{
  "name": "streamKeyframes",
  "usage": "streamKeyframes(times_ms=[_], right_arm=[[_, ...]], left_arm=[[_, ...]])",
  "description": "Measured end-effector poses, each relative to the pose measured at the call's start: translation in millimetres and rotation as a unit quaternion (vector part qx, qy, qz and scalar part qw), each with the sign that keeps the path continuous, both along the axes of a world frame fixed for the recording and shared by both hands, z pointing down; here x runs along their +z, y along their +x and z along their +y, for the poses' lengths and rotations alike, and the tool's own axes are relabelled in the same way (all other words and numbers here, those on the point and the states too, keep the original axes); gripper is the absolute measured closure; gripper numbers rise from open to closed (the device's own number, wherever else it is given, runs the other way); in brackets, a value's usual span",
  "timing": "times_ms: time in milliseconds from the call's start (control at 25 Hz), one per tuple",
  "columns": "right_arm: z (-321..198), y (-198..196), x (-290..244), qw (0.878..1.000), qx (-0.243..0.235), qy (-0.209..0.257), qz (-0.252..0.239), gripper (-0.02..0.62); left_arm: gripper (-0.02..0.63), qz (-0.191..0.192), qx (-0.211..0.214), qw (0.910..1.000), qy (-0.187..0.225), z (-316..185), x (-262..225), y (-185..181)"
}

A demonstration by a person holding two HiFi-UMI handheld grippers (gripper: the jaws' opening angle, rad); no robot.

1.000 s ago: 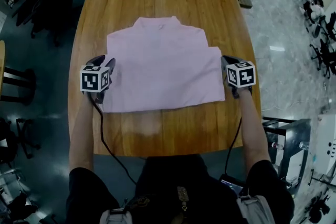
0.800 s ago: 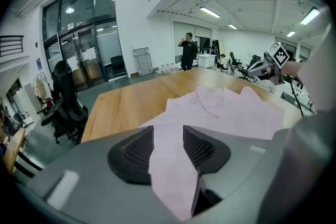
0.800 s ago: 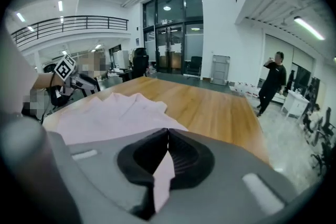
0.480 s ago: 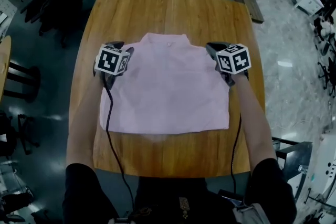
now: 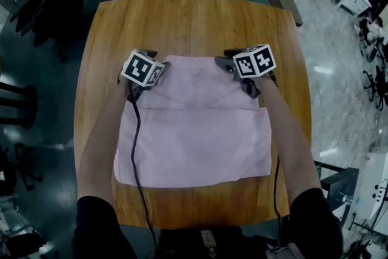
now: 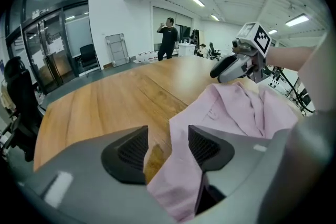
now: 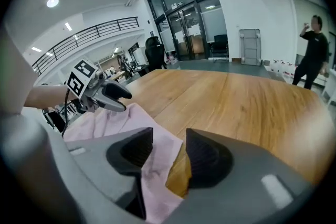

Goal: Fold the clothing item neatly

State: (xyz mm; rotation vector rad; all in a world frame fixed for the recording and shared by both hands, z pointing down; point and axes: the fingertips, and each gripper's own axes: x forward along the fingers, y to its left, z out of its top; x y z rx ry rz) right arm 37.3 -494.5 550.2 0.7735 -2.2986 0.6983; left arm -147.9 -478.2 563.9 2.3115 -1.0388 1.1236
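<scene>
The left gripper (image 6: 168,135) stood with its jaws well apart, having just been opening. A fold of the pink shirt (image 5: 194,136) lay loose in the gap, resting against one pad without being pinched. The right gripper (image 7: 169,136) was much the same. Its jaws had just been opening too, the shirt's edge was draped by the inner pad, and bare wood showed beside the other. Neither tool gripped anything.

Both sat at the shirt's far corners, one on either side of the collar (image 5: 195,62), facing each other across it. The shirt lay flat and roughly centred on the wooden table (image 5: 182,18). A straight crease ran across it just below the grippers, and the band above that crease looked narrower than the body below. The black cable (image 5: 134,142) of the left gripper trailed over the shirt's left side.

The main risk seemed to lie in pulling away. With cloth lying against the ribbed pads, a backward or sideways withdrawal could catch the fabric and drag a corner, skewing the far edge. The cable could also snag and rumple the left side as that hand moved. If one gripper lifted before the other, it might twist the collar end off square.
</scene>
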Motion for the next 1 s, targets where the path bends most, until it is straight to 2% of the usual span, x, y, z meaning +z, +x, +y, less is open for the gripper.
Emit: streamKeyframes(times_ms=[160,360,440,480,520,560,600,680,800,1000], right_arm=[[-6,-11,20,1.0,-0.007,-0.021,0.02,0.394],[-1,-7,42,0.998,0.01,-0.042,0.041,0.353],[5,-9,44,0.998,-0.005,-0.048,0.041,0.353],[9,-10,44,0.998,-0.018,-0.052,0.042,0.372],[13,-11,45,0.997,-0.033,-0.054,0.044,0.405],[16,-11,44,0.997,-0.046,-0.052,0.044,0.497],[17,-12,42,0.997,-0.056,-0.046,0.04,0.577],[16,-14,32,0.998,-0.06,-0.025,0.025,0.583],[7,-15,5,0.998,-0.049,0.041,0.012,0.583],[3,-19,-48,0.987,-0.066,0.144,0.016,0.583]], left_arm=[[0.354,0.014,0.019,0.9997,-0.005,-13,13,8],[0.354,0.018,0.035,0.9991,-0.015,-15,31,16],[0.368,0.027,0.031,0.999,-0.018,-14,34,16],[0.384,0.03,0.029,0.9989,-0.021,-13,35,16],[0.431,0.03,0.029,0.9988,-0.024,-11,35,16],[0.498,0.027,0.031,0.9988,-0.026,-9,35,17],[0.564,0.024,0.034,0.9988,-0.024,-7,34,17],[0.583,0.025,0.034,0.999,-0.013,-6,26,16],[0.583,0.033,0.02,0.9992,0.012,-8,3,7],[0.583,0.032,0.007,0.9977,0.059,-3,-43,0]])
